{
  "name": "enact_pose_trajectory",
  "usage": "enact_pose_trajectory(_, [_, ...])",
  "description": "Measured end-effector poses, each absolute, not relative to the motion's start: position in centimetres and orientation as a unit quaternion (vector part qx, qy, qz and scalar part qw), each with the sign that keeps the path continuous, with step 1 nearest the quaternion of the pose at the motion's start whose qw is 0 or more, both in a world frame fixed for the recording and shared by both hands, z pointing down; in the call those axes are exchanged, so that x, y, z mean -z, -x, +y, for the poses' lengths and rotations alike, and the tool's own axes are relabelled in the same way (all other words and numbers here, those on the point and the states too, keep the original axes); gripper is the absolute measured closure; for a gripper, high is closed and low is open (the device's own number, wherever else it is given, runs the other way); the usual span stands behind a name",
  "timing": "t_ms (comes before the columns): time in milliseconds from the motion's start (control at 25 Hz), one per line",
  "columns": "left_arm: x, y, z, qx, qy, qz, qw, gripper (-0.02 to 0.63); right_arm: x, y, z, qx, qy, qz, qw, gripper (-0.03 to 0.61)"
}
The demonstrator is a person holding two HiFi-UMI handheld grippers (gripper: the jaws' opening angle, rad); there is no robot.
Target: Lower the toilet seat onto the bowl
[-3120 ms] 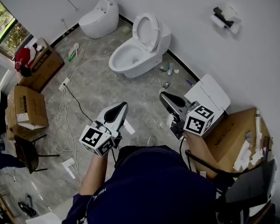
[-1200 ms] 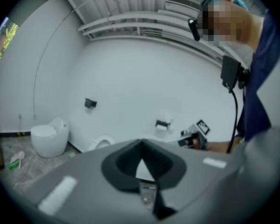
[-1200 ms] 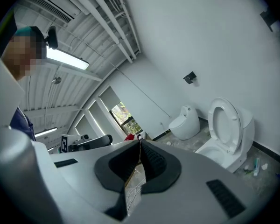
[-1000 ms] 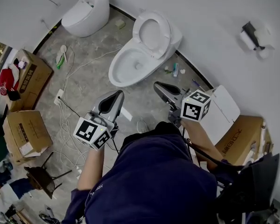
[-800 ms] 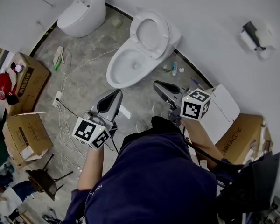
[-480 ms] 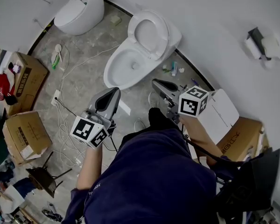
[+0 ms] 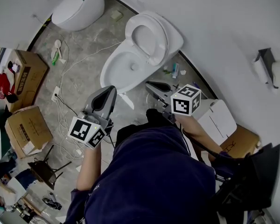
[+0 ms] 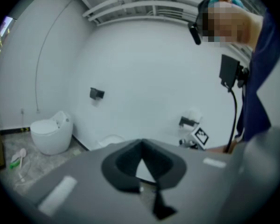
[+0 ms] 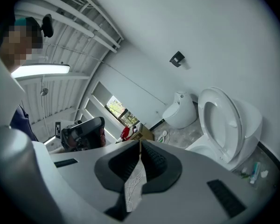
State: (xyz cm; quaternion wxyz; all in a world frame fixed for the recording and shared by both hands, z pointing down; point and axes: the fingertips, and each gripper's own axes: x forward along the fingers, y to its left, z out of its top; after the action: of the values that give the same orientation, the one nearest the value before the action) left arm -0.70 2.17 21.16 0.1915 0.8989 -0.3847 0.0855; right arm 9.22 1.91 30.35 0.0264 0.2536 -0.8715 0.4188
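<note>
The right gripper is held with its jaws pressed together on nothing, near the side of the toilet bowl. The left gripper is likewise closed and empty, near the front of the bowl. The toilet seat is seen raised upright at the back of the bowl. A second toilet is seen well apart from the bowl.
</note>
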Motion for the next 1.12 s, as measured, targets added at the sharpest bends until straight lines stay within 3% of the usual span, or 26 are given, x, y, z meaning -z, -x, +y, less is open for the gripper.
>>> enact_pose_trajectory(320, [-24.1, -0.9, -1.7, -0.119, -0.892, -0.380, 0.214, 0.611, -34.8, -11.9, -3.4, -0.423, -0.291, -0.857, 0.044, 0.569])
enact_pose_trajectory(760, [-27.3, -0.5, -4.6, -0.164, -0.893, -0.343, 0.243, 0.611, -47.5, -17.9, -9.8, -0.385, -0.432, -0.804, 0.135, 0.566])
enact_pose_trajectory(880, [-28.4, 0.0, -5.1, -0.183, -0.892, -0.326, 0.252, 0.610, -50.6, -19.4, -11.3, -0.385, -0.469, -0.782, 0.146, 0.484])
enact_pose_trajectory(1120, [-30.2, 1.0, -6.3, -0.211, -0.889, -0.307, 0.266, 0.611, -55.7, -21.0, -12.9, -0.380, -0.520, -0.745, 0.173, 0.454])
